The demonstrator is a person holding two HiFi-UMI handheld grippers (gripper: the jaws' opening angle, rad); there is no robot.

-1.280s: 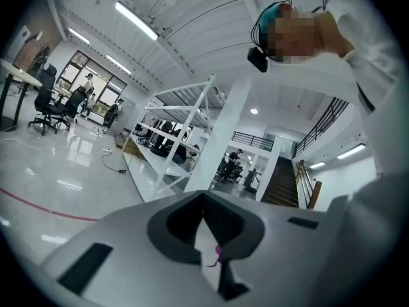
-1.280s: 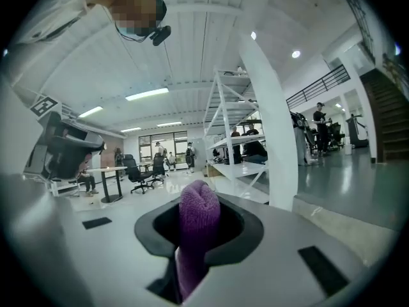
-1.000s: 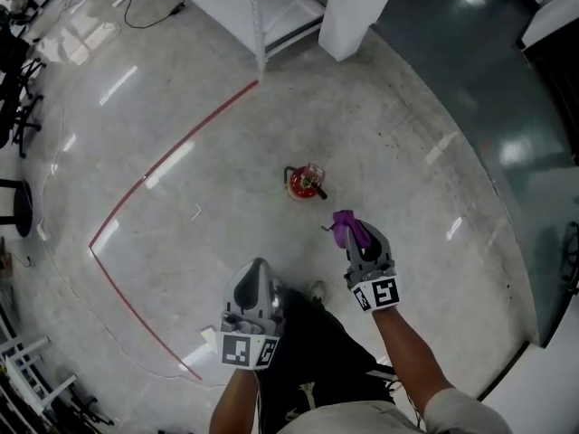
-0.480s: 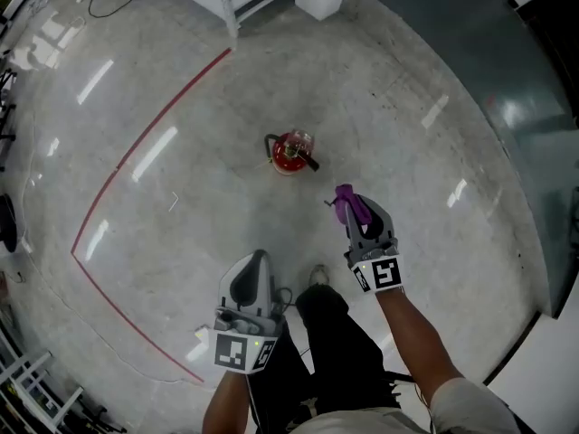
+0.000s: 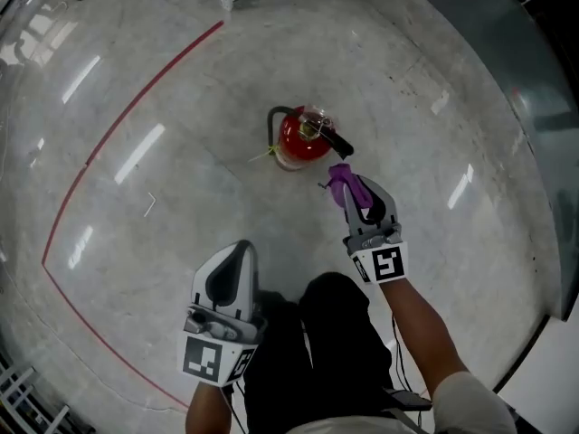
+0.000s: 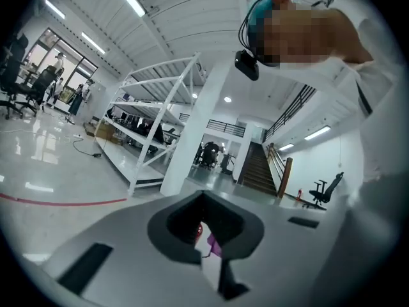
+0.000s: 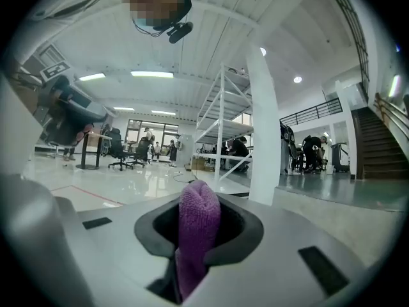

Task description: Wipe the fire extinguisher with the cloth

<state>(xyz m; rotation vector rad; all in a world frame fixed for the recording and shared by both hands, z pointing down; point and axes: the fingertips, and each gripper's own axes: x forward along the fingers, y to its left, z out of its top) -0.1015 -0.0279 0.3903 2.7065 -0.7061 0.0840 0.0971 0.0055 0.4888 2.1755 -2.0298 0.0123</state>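
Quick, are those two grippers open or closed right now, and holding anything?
Left gripper: closed, holding nothing.
Right gripper: closed on the purple terry cloth.

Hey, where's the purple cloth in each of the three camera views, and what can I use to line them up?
Head view: the purple cloth sits right of centre, in the right gripper, beside the fire extinguisher.
Left gripper view: a small purple sliver low centre, through the jaws' notch.
Right gripper view: low centre, clamped between the jaws.
Shared landmark: the red floor line.
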